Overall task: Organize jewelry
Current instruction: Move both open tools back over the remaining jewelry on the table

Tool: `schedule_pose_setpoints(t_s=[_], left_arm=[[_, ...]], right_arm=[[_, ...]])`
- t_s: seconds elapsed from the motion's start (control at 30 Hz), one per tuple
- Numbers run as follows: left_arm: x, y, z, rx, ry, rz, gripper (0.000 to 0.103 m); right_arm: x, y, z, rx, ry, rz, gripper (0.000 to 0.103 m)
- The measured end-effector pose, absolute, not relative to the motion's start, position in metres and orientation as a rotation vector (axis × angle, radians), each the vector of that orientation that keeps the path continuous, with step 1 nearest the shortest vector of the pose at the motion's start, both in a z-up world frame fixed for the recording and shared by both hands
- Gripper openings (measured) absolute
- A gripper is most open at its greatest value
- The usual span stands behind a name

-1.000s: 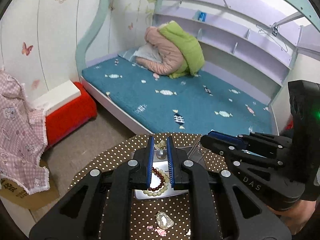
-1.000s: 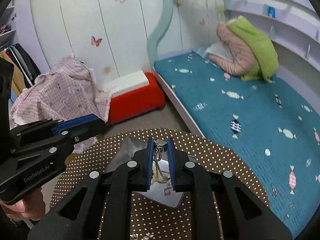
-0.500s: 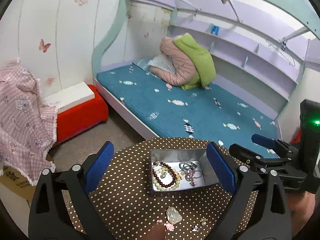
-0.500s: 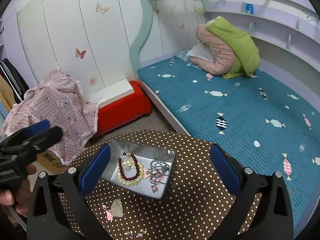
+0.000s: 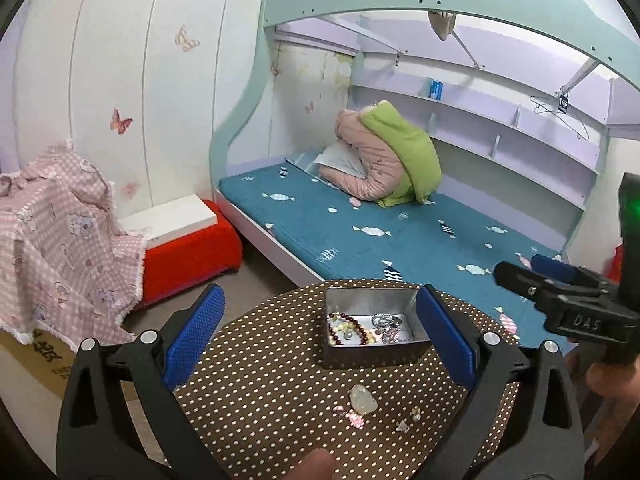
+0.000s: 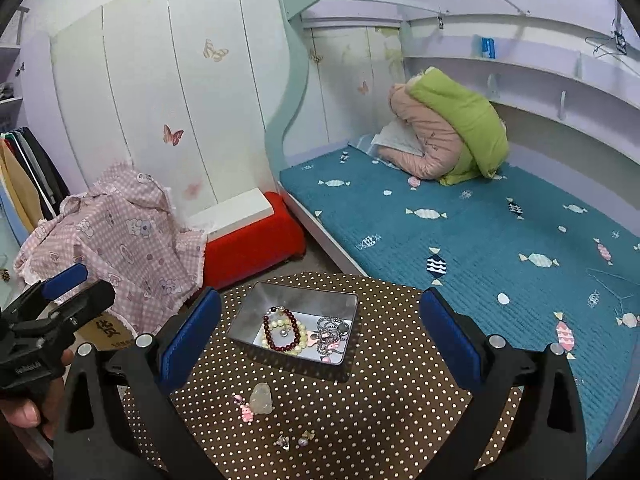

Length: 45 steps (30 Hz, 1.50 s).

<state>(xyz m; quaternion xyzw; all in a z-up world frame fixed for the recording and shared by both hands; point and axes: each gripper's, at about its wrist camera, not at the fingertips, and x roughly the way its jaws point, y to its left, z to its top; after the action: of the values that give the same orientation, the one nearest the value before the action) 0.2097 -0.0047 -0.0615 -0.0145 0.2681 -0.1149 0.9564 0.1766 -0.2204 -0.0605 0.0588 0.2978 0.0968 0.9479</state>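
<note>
Because it serves as the collecting place, the tin [image 6: 298,322] sits toward the table's [image 6: 380,408] far edge and holds the bead bracelets [image 6: 282,332] and a silver chain [image 6: 330,334]. A pale stone pendant [image 6: 261,399], pink charm [image 6: 246,413] and small earrings [image 6: 294,440] lie loose near the near edge, seemingly yet to be gathered. The left gripper [image 5: 320,336] and right gripper [image 6: 320,334] both hang above the table with jaws spread wide and empty, free for the next pick.
</note>
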Motion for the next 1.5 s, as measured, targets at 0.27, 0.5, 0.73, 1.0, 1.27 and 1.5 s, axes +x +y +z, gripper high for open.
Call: schedule_pose_setpoints(t_s=[0.27,0.5,0.73,1.0,1.27,1.5], left_arm=[[0.183,0.006,-0.063,-0.039,0.525,-0.210,0.097],[0.166,0.012,-0.073,-0.043,0.529,-0.182,0.097],[0.149,0.019,-0.082,-0.038,0.522,-0.152,0.097],[0.132,0.020,-0.099,-0.029,0.527,-0.145,0.097],[0.130,0.019,-0.128,-0.031,0.587,-0.145,0.097],[0.136,0.012,-0.157,-0.014,0.646,-0.146,0.097]], right_arm=[[0.143,-0.215,-0.060,0.106,0.572,0.178,0.096],[0.119,-0.210,-0.065,0.079,0.565,0.164,0.096],[0.097,-0.207,-0.074,0.050,0.558,0.136,0.096],[0.085,-0.205,-0.095,0.041,0.588,0.122,0.096],[0.088,-0.207,-0.131,0.045,0.688,0.111,0.096],[0.093,-0.202,-0.154,0.036,0.750,0.112,0.096]])
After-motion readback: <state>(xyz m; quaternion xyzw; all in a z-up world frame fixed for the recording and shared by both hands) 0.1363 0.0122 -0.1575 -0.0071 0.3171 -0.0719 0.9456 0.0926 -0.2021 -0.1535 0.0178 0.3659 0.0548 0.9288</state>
